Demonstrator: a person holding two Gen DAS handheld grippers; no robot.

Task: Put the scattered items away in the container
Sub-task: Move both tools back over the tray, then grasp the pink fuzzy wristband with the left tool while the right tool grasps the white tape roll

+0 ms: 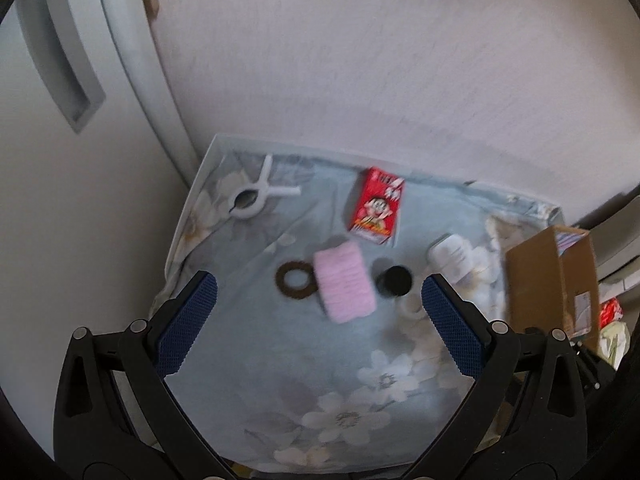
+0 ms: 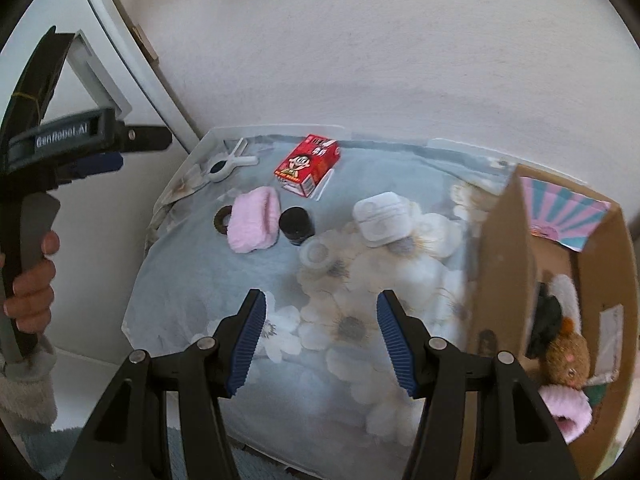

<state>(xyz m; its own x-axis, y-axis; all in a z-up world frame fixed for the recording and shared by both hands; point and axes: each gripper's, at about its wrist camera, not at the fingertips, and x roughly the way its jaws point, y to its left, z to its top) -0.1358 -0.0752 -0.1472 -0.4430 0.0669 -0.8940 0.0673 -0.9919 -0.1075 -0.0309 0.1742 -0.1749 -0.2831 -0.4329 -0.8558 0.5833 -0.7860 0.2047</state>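
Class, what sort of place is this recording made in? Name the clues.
Probably a home, perhaps a bedroom corner: a floral cloth over a small table, a plain white wall, and a cardboard box holding soft toys.

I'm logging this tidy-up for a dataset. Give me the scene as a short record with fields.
surface: floral cloth
container: cardboard box, at the right edge, open
already in box: brown plush toy, pink fluffy item
left to tidy: white clip, red carton, pink band, brown ring, black jar, white case, clear lid
left gripper: open, empty, above the pink band
right gripper: open, empty
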